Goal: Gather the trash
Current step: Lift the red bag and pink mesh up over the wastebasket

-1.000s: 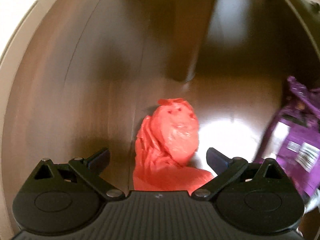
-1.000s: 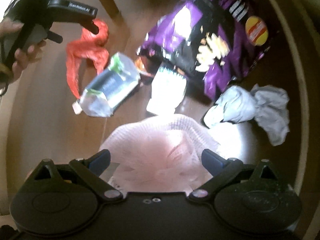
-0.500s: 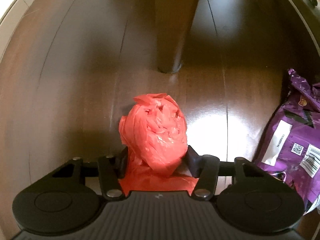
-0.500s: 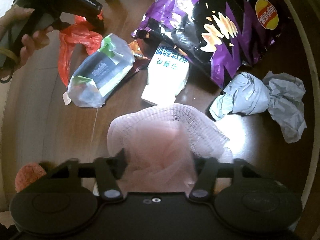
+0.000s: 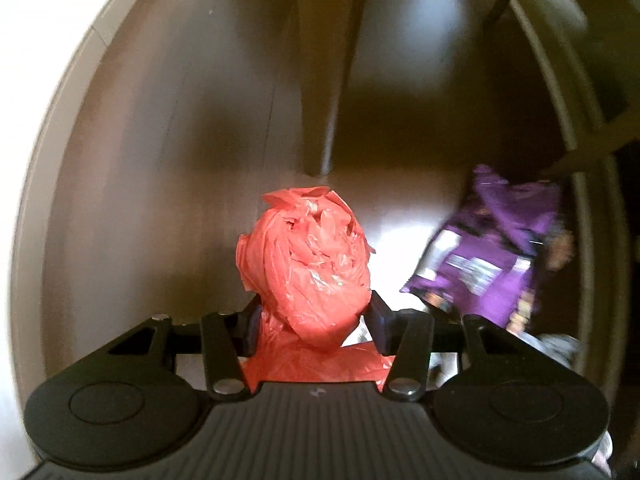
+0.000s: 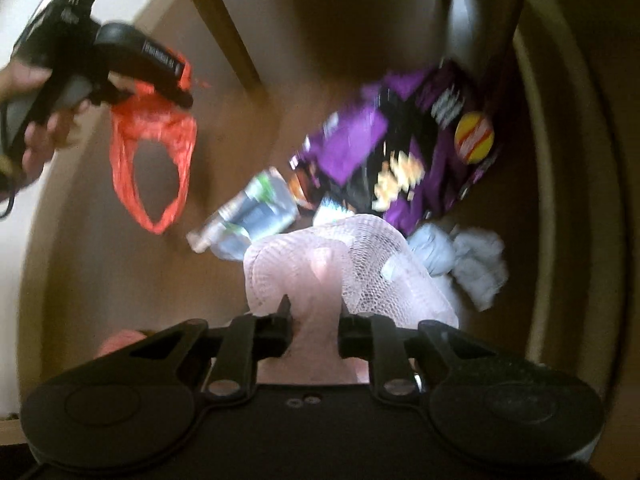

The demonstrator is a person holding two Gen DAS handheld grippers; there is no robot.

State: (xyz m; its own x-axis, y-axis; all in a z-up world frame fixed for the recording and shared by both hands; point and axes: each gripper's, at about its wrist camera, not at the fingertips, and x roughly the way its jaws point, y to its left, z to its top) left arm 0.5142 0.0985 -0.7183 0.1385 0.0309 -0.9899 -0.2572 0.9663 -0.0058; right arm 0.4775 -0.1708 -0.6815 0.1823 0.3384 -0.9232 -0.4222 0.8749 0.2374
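Note:
My left gripper (image 5: pixel 314 322) is shut on a crumpled red plastic bag (image 5: pixel 306 264) and holds it above the dark wooden floor. In the right wrist view the same bag (image 6: pixel 154 148) hangs in loops from the left gripper (image 6: pixel 176 92) at the upper left. My right gripper (image 6: pixel 314 330) is shut on a pale pink foam net (image 6: pixel 340 268) and holds it off the floor. Below lie a purple chip bag (image 6: pixel 412 144), a clear wrapper with green print (image 6: pixel 256 212) and crumpled grey paper (image 6: pixel 464 260).
A wooden furniture leg (image 5: pixel 324 80) stands on the floor behind the red bag. The purple chip bag (image 5: pixel 496 248) lies to the right. More furniture legs (image 6: pixel 224 20) stand at the top of the right wrist view. A light wall runs along the left.
Both grippers have risen from the floor with their loads. The red bag now hangs free in loops, and the pink net is lifted above the trash pile. Both views are blurred by motion.

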